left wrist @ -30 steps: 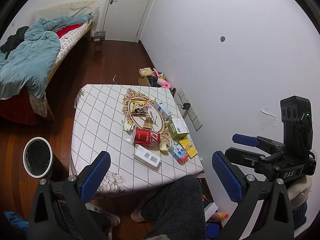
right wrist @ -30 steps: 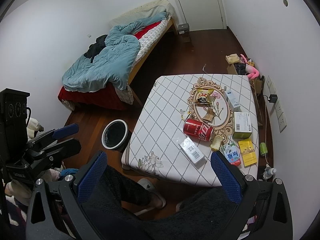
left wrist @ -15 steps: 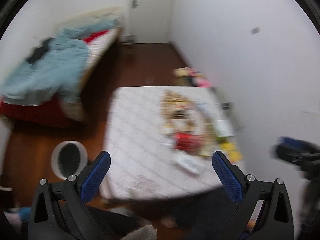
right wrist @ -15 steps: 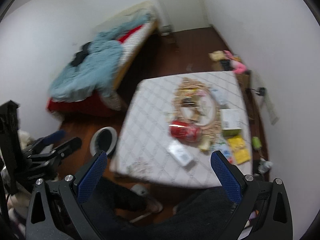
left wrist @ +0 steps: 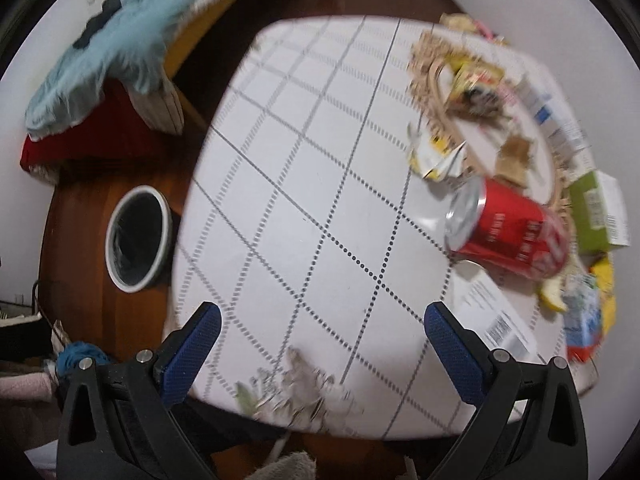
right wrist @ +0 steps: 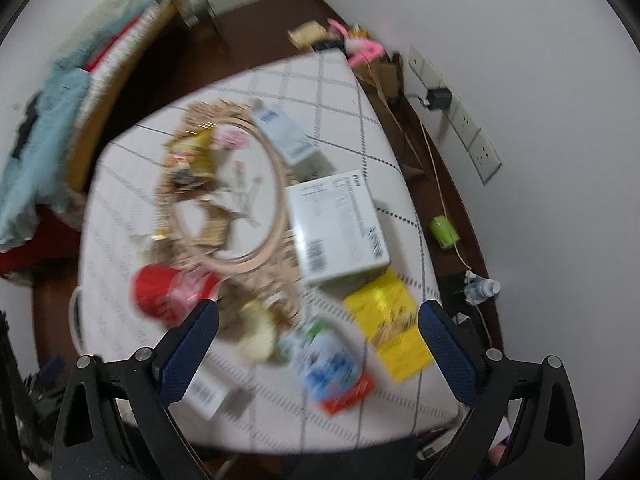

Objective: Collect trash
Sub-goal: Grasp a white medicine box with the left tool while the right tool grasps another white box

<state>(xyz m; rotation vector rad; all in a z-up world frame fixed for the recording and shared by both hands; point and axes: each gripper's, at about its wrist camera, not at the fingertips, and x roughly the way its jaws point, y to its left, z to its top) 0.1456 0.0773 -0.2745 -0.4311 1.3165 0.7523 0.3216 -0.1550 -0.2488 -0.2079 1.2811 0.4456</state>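
Your left gripper (left wrist: 318,322) fingers spread wide, empty, your right gripper (right wrist: 319,320) likewise, red can (left wrist: 508,232) lying on counter (left wrist: 300,200), wrappers (right wrist: 192,160) motion-blurred, bin (left wrist: 136,238) interior dark.

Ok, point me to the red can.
Left wrist view, right side: the red can lies on its side on the table, between the green box and torn wrappers.

White walls (right wrist: 540,60) enclosed a dark wooden floor (left wrist: 80,248). A bed (left wrist: 132,32) with a rumpled blue quilt filled the upper left of the left wrist view, beside a table (left wrist: 288,184) in a white diamond-lined cloth. Wall sockets (right wrist: 476,140) showed at right in the right wrist view.
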